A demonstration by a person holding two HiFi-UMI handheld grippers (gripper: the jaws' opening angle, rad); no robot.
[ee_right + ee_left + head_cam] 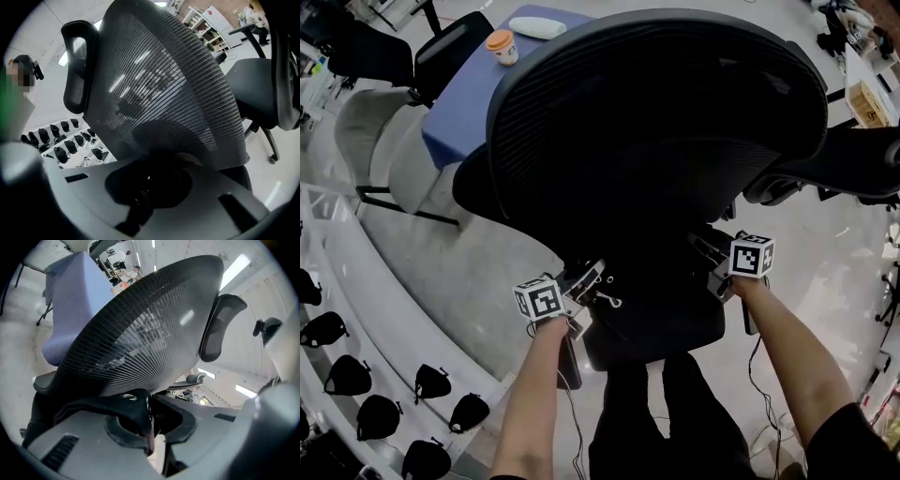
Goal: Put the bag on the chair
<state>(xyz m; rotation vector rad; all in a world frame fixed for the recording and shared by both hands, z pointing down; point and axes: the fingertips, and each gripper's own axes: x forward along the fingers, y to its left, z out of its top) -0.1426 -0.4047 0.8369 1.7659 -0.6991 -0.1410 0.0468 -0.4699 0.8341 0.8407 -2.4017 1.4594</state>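
Left gripper and right gripper — jaws clenched on the black bag — beside the mesh chair.

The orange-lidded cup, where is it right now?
In the head view, upper left: the cup stands on the blue table, just beyond the black mesh chair.

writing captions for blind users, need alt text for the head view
Seen from above, a person's left gripper and right gripper are each shut on a black bag held between them, close against a black mesh office chair. Beyond the chair stands a blue table with an orange-lidded cup.
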